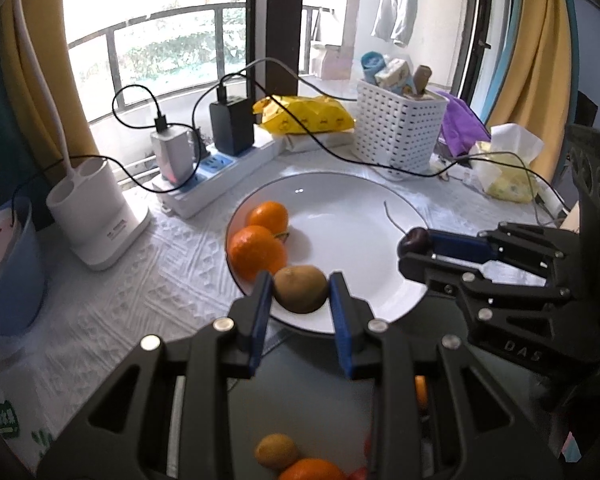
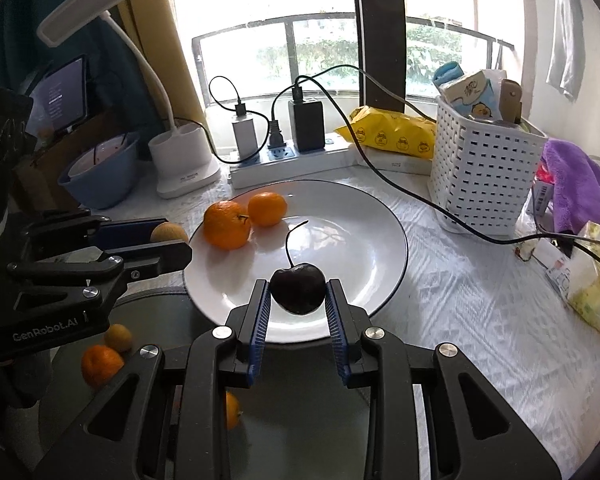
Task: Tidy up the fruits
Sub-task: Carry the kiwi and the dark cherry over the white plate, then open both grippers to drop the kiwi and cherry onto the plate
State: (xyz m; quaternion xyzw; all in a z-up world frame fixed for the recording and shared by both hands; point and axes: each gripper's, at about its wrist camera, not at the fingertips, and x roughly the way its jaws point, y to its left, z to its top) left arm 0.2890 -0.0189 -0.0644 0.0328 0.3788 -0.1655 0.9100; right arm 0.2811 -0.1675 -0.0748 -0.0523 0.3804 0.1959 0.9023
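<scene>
- My left gripper (image 1: 300,294) clamps a kiwi (image 1: 301,289); two oranges (image 1: 256,250) lie just ahead-left on the white plate (image 1: 340,208).
- My right gripper (image 2: 298,298) pinches a dark cherry (image 2: 298,288) over the plate's near rim.

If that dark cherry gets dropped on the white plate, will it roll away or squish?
The cherry is round and glossy, so on the smooth white plate it would probably roll a little. Its long stem might drag and slow it. It looks small and soft-skinned, so the right gripper, shut on it, could likely bruise it if squeezed harder.
</scene>
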